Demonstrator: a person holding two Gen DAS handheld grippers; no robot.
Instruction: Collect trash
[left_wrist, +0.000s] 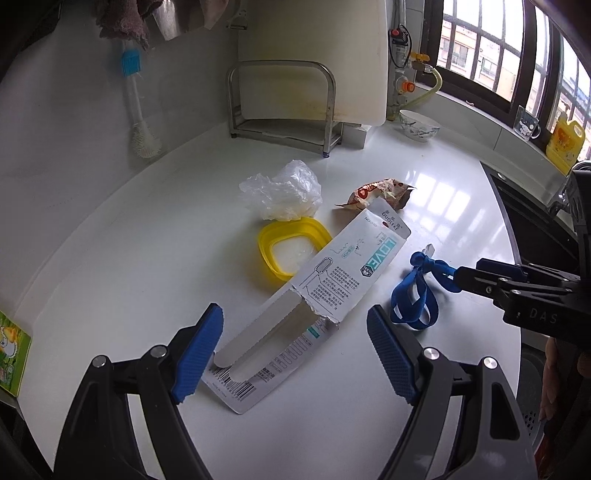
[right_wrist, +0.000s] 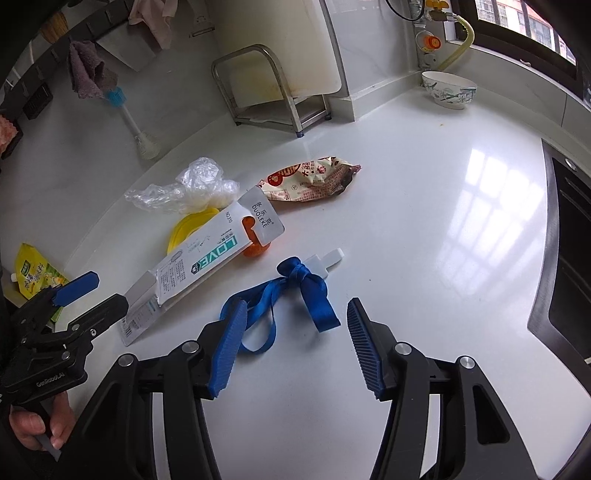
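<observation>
My white counter (left_wrist: 110, 258) sits under a barred window (left_wrist: 480, 48). Torn card packaging (left_wrist: 343, 266) lies mid-frame; both my grippers (left_wrist: 295, 354) (right_wrist: 291, 347) gape, empty.

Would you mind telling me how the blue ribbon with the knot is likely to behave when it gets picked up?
The blue ribbon lies in slack loops, so it will probably flop and dangle. It looks thin, so likely very light. The white tag at its knot should trail along with it.

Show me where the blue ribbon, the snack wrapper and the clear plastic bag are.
blue ribbon (right_wrist: 308, 282), right wrist view, on the knot.
snack wrapper (right_wrist: 308, 179), right wrist view, on its printed middle.
clear plastic bag (left_wrist: 284, 190), left wrist view, on its crumpled middle.
</observation>
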